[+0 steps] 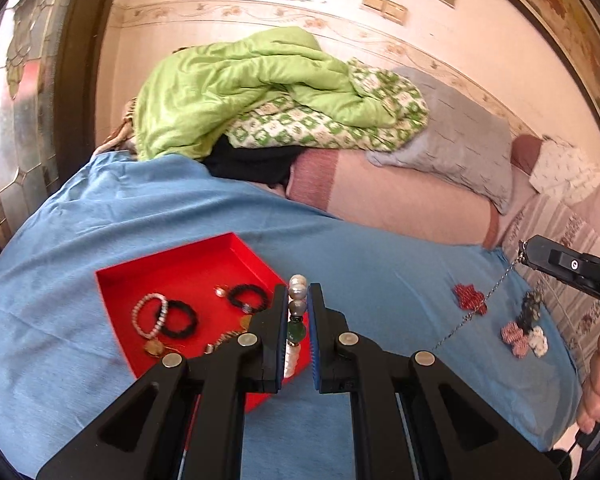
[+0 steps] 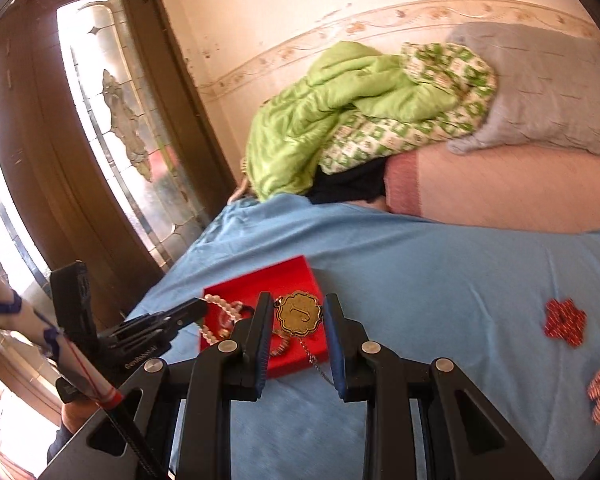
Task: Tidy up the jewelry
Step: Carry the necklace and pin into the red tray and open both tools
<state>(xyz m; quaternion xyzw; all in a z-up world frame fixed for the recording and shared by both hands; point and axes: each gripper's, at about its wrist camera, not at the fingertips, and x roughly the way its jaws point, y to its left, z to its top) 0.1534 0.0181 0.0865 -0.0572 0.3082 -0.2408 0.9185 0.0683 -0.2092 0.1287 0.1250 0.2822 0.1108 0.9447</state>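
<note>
Both grippers raised over the bed, each grasping one piece of jewelry.

My left gripper (image 1: 298, 300) is clenched on a bead strand (image 1: 297, 310) of pearly and green beads, which stands upright between the pads above the near corner of the red tray (image 1: 188, 268). My right gripper (image 2: 296, 318) grasps a gold medallion (image 2: 299, 313) whose chain (image 2: 314, 362) trails down. Both point forward and downward. The tray lies on the blue sheet (image 1: 380, 248) with bracelets (image 1: 164, 316) inside; small fabric flowers (image 1: 470, 299) lie well apart to the right.
</note>
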